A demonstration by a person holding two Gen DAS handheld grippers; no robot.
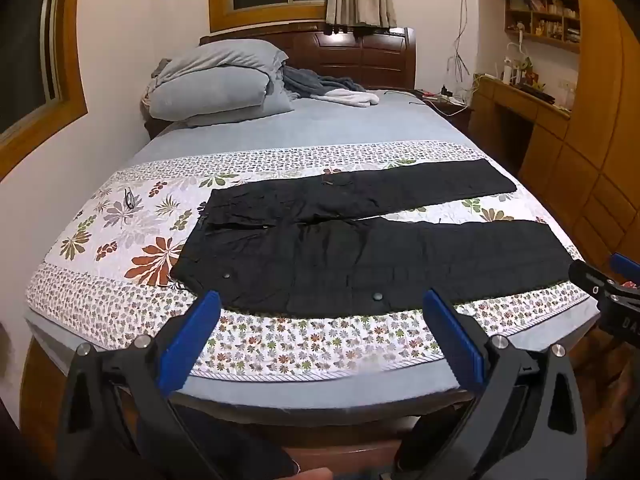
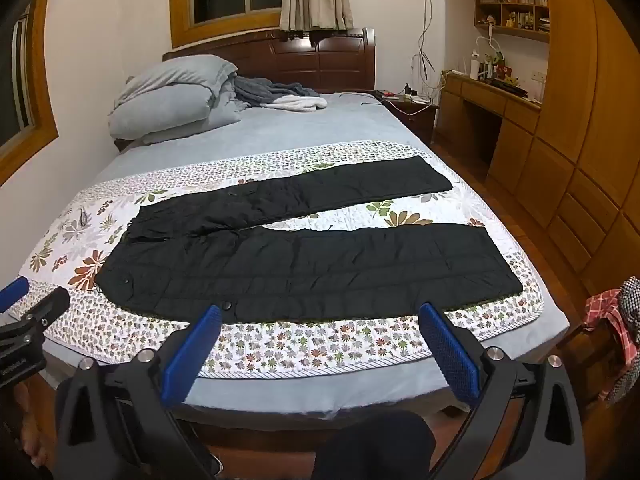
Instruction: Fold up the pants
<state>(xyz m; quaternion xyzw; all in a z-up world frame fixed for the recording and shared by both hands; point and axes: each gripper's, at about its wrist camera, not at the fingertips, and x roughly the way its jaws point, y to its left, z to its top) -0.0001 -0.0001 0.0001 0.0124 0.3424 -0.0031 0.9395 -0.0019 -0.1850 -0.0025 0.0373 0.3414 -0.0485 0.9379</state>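
**A:** How far along is the folding?

**B:** By the look of it, nothing is done yet. The pants [image 1: 360, 240] lie flat and fully spread on the flowered quilt [image 1: 120, 240], waist to the left, both legs running to the right. The legs are parted, with a strip of quilt showing between them. No fold shows anywhere.

**A:** So everything is left?

**B:** I'd judge so: laying one leg over the other, then folding along the length.

**A:** And the tools?

**B:** The left gripper [image 1: 320, 336] is spread wide with nothing between its blue pads [image 1: 192, 340]. The right gripper [image 2: 320, 344] is the same, wide and empty. Both hang at the near edge of the bed [image 2: 360, 396], clear of the cloth.

**A:** Where are the pants from each?

**B:** Just beyond the fingertips in both views. From the left gripper, the near leg's edge and its lower snap button [image 1: 377, 296] lie straight ahead, with the waist ahead and to the left. From the right gripper, the near leg crosses in front, its cuff [image 2: 504, 264] ahead and to the right.

**A:** Anything close by?

**B:** Only pillows [image 1: 216, 84] and a crumpled blanket [image 1: 332, 88] at the far end, well apart from the pants.
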